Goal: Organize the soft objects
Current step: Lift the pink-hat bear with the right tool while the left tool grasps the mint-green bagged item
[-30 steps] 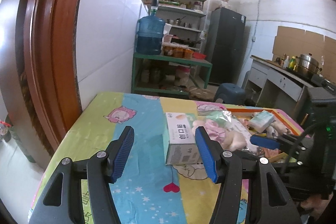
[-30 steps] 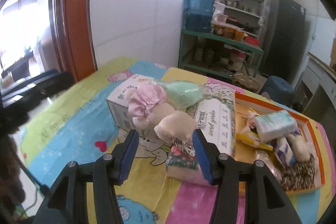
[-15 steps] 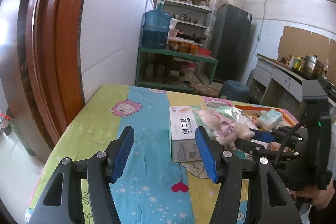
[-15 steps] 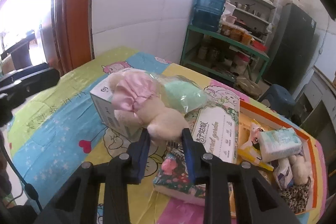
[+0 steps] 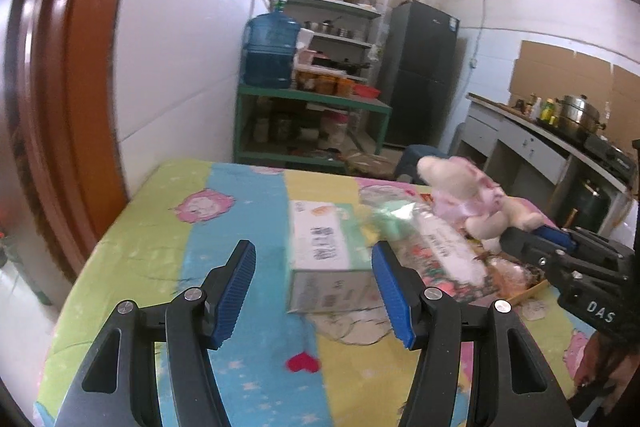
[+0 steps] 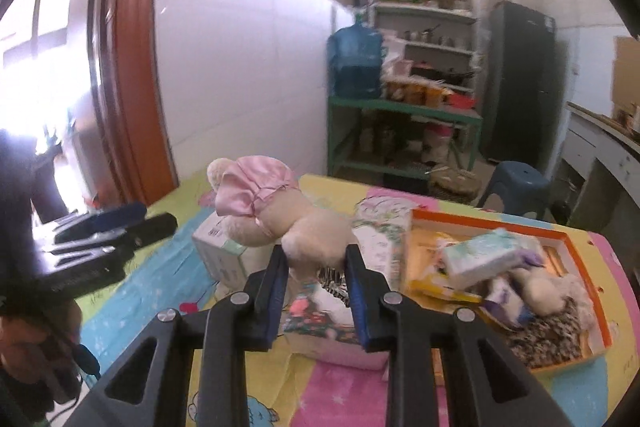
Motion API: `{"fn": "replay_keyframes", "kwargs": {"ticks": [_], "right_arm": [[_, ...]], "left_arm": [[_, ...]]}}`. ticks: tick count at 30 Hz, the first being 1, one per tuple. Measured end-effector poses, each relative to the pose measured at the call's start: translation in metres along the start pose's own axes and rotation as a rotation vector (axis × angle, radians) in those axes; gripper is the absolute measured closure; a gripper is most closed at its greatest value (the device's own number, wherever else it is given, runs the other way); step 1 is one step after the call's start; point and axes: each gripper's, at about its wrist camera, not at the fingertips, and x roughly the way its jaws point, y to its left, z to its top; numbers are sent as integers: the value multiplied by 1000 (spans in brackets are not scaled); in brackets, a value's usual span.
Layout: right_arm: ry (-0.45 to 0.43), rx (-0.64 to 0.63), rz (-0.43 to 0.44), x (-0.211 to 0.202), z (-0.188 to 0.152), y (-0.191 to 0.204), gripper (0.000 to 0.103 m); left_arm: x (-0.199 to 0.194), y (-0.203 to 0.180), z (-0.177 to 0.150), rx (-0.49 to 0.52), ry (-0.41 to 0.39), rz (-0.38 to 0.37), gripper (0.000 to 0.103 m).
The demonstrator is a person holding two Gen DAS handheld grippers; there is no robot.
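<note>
**Plush lifted in right gripper: carry to tray**

Right gripper [image 6: 316,263]: jaws have just been closing, and the blue pads now pinch the plush [image 6: 276,215] at its cream lower end. It is gripped, not just touched: the fabric bulges between the pads. In the left wrist view the plush [image 5: 468,203] hangs clear above the white box [image 5: 324,247] and the floral tissue pack [image 5: 440,259], so it is off the table [image 5: 168,219].

Left gripper [image 5: 314,291]: jaws stand wide apart, nothing between them. The box lies ahead of them, not touched.

Orientation: the plush's long axis runs away from the right gripper and up to the left in the right wrist view. The pink-clad head end is far and high, the cream end sits in the pads. It leans rather than standing straight.

My judgement on the step: only 1 end is held, so the head will swing. I would keep the squeeze, move level and slow toward the orange tray [image 6: 568,239] on the right, and clear the tissue packet [image 6: 488,255] on top of it before lowering. The tray looks crowded, so I would pick a gap first.
</note>
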Motion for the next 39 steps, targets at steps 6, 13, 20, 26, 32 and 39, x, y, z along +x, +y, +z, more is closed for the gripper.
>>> {"fn": "replay_keyframes", "kwargs": {"ticks": [6,13,20,26,32,39], "right_arm": [[-35,91,-30,-19,-1,-31,74],[-44,140,-31,-25,-7,-56,74],[-63,187,-12,-28,-11,-76,74],[-71,209,2,-26,-14,-85,74],[-67,237,12,-22,-18,-92,73],[-57,239,22,-14,-18,-88,73]], "left_arm": [[20,-43,11,19,19,-120,41],[56,-77,14,-9,47,-133,41],[85,-87,44,128,40,-101,41],[119,-88,55,315,187,-225,41],[137,-81,64,405,232,-286,41],[160,-71,63,405,285,-319,40]]}}
